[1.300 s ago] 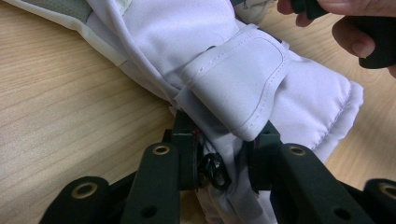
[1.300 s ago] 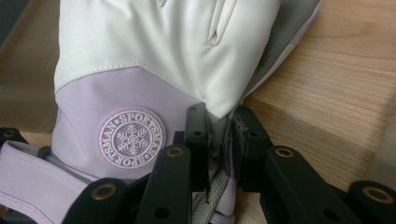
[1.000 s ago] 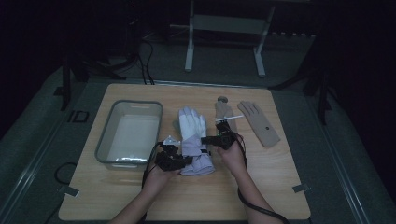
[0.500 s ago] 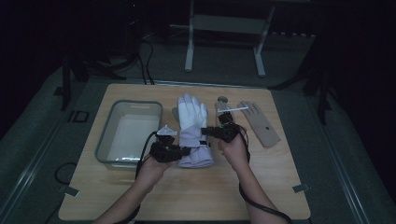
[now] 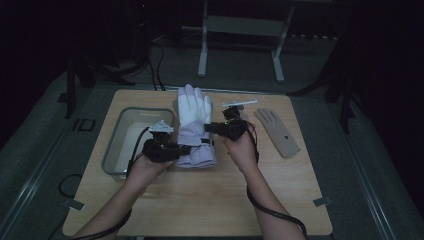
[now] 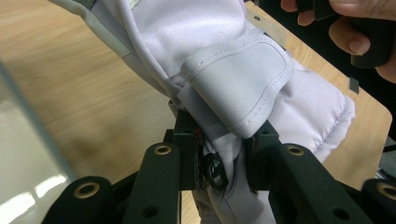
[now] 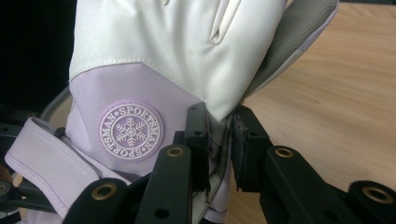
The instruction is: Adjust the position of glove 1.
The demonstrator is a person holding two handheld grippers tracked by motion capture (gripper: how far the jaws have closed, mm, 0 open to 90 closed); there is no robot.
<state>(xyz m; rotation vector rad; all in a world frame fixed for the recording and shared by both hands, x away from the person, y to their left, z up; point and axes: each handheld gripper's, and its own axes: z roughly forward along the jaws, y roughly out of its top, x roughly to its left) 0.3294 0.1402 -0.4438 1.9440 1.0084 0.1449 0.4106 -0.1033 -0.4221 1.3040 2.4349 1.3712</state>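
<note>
I held the white and lilac ski glove (image 5: 196,125) on the wooden surface (image 5: 210,200) just beside the clear bin (image 5: 116,150); my left gripper (image 5: 186,148) had its jaws clamped on the cuff (by the strap), my right gripper (image 5: 207,128) pinched the glove's side edge

Both tongs were all matte black, chunky bodies with a black cable trailing off each one back along the forearms. The left tongs (image 5: 186,148) had a small grey three-cornered plate on top. Up close, the right tongs (image 7: 219,140) had flat black links with brass-ringed holes at the joints, and blocky pads (image 7: 198,135) at the tips. Forearms were bare, no sleeves.
</note>
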